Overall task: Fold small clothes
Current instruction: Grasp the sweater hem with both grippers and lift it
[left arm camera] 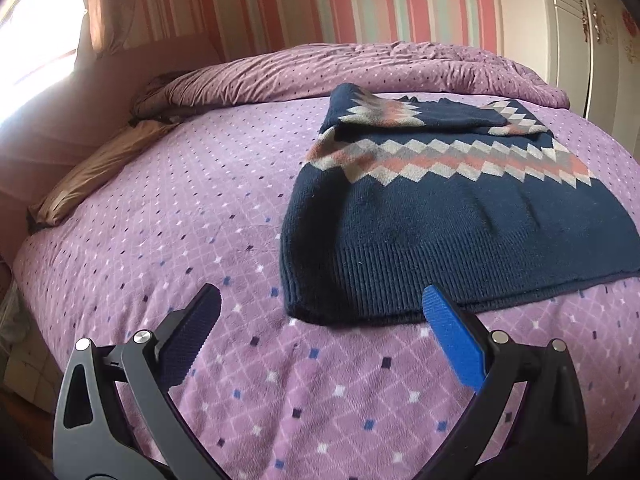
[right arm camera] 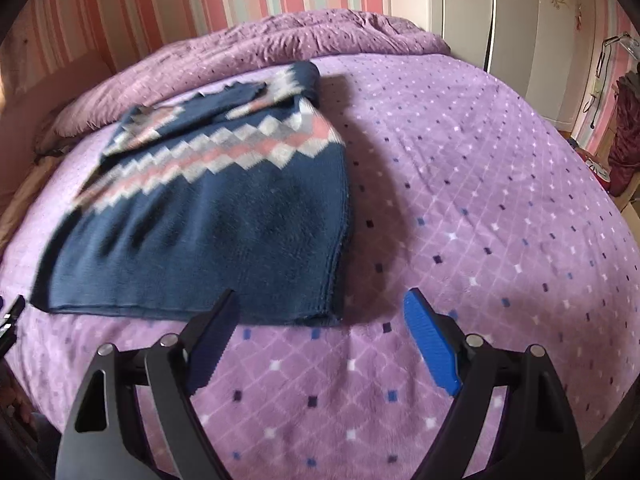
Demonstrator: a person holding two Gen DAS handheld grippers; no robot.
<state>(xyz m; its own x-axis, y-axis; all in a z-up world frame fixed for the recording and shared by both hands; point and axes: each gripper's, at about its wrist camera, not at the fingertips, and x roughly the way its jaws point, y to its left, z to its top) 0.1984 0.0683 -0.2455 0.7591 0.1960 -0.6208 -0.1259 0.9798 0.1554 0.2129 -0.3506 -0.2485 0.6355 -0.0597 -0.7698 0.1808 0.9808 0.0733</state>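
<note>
Over on the far left, a tan pillow (left arm camera: 96, 172) is being squashed against the edge of the bed, with a crumpled purple duvet (left arm camera: 280, 76) bunched along the far side. The left gripper (left arm camera: 320, 312) is being held wide apart just above the purple dotted blanket (left arm camera: 160, 216), nothing pinched, its blue pad (left arm camera: 452, 340) sitting right at the ribbed hem of the sweater (left arm camera: 460, 216). That navy sweater is being left flat on the blanket, sleeves already folded in across the zigzag band. In the right view the sweater (right arm camera: 208, 216) is being seen a bit blurred, lying left of centre. The right gripper (right arm camera: 320, 312) is also being held spread, empty, hovering near the hem's right corner. A white wardrobe (right arm camera: 520, 32) is being caught further right.
</note>
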